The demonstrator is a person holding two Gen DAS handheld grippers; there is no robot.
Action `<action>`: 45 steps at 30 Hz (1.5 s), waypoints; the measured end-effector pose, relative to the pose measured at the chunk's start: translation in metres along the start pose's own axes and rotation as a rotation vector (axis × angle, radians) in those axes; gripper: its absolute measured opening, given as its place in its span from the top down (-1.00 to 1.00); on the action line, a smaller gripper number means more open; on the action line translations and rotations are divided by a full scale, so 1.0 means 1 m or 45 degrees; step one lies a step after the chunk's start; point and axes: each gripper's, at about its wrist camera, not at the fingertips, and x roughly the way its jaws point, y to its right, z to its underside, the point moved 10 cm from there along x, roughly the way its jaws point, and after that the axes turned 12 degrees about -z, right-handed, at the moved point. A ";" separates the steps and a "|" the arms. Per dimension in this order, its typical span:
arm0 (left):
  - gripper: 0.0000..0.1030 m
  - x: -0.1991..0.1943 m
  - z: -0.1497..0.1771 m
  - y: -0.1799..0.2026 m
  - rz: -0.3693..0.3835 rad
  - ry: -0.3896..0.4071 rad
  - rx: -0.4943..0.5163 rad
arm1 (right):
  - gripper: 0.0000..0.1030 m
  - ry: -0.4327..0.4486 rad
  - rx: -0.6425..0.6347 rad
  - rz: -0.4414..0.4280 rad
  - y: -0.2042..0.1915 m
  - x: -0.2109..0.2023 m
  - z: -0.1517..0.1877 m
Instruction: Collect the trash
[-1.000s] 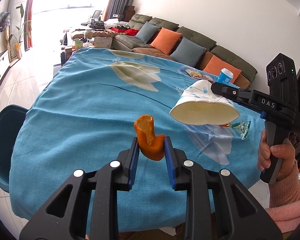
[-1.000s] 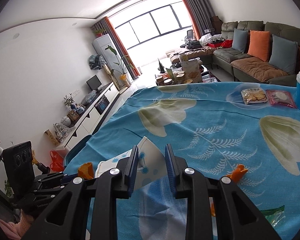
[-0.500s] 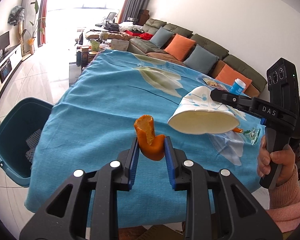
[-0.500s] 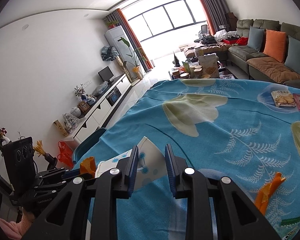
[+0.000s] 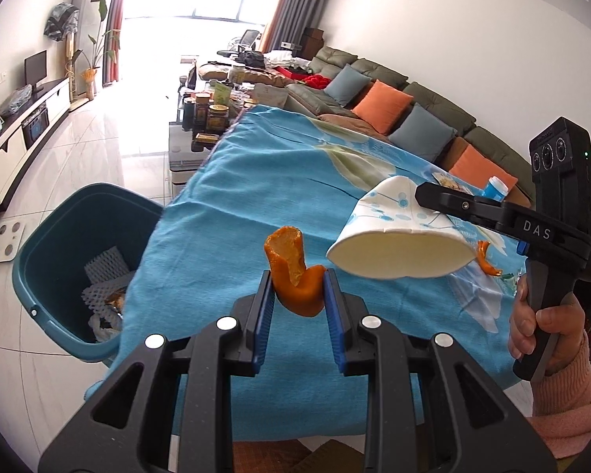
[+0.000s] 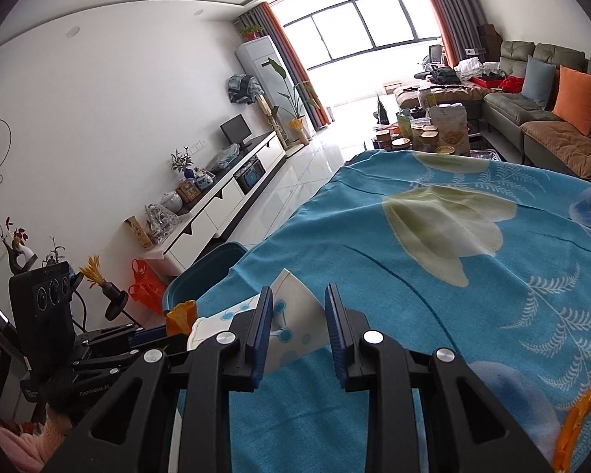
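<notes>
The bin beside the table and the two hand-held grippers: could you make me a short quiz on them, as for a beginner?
1. What does the left hand-held gripper hold?
2. True or false: the paper cup in the right hand-held gripper is squashed.
3. The bin is: A) bare inside B) holding white foam netting C) lidded.

Key: 1. orange peel; 2. true; 3. B
</notes>
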 end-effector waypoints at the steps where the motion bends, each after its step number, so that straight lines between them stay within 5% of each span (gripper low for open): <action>1: 0.50 -0.001 -0.001 -0.003 -0.006 0.003 -0.005 | 0.51 -0.004 -0.003 -0.005 -0.002 0.003 -0.001; 45: 0.50 -0.015 -0.016 -0.113 -0.238 0.047 -0.188 | 0.51 -0.138 -0.072 -0.160 -0.052 0.091 -0.024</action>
